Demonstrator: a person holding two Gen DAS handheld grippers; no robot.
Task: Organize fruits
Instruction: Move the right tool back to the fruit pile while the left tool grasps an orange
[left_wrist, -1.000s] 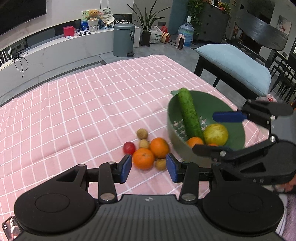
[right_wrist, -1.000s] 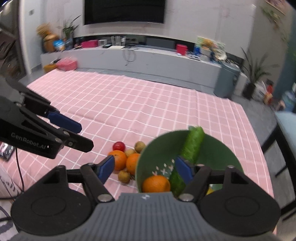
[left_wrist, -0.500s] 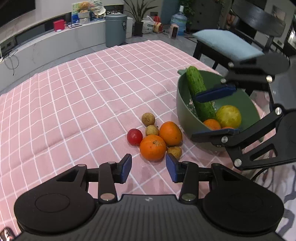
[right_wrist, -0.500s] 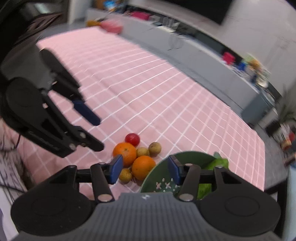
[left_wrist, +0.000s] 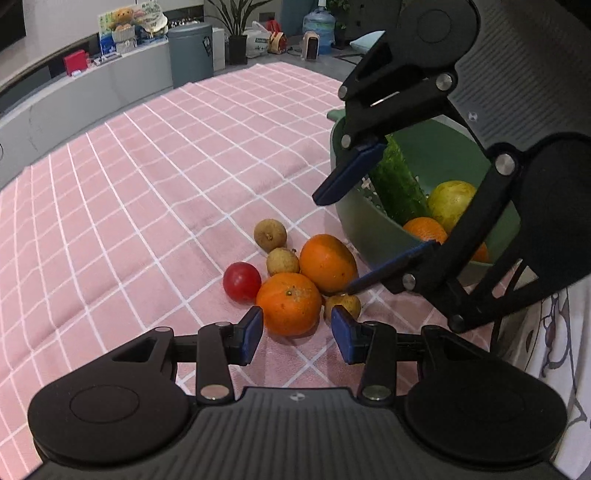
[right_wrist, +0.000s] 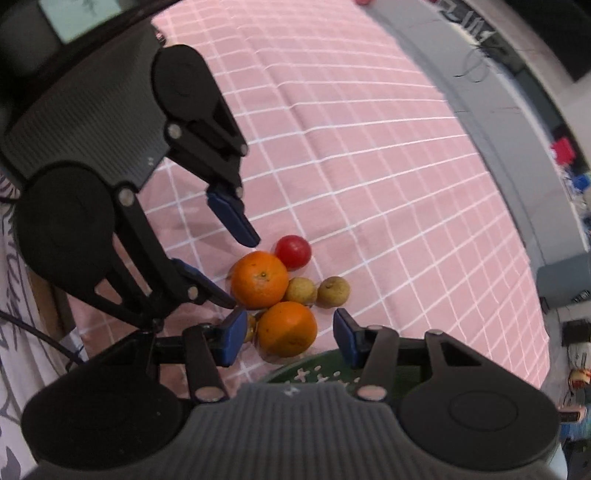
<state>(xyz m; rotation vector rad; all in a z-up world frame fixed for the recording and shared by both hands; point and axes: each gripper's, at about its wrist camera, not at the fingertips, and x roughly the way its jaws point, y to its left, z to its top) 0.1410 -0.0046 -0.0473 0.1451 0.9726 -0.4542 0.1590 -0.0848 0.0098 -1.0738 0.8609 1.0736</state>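
On the pink checked cloth lies a fruit pile: two oranges, a red tomato and three small brown longans. My left gripper is open, with the near orange just ahead between its blue fingertips, not pressed. My right gripper is open too, pointing steeply down with the other orange between its pads and a gap on both sides. The left wrist view shows the right gripper straddling that orange. A green bowl at the right holds a cucumber, a yellow-green fruit and an orange.
The two grippers crowd each other over the pile, with the left gripper close beside the right one's fingers. The bowl rim lies right under the right gripper. Pink cloth stretches beyond the pile. A grey bin and a low cabinet stand past the table.
Both grippers came down to the fruit pile. The right one swung from over the bowl to the pile, rolled over, and its jaws narrowed. The left gripper's opening stayed the same.
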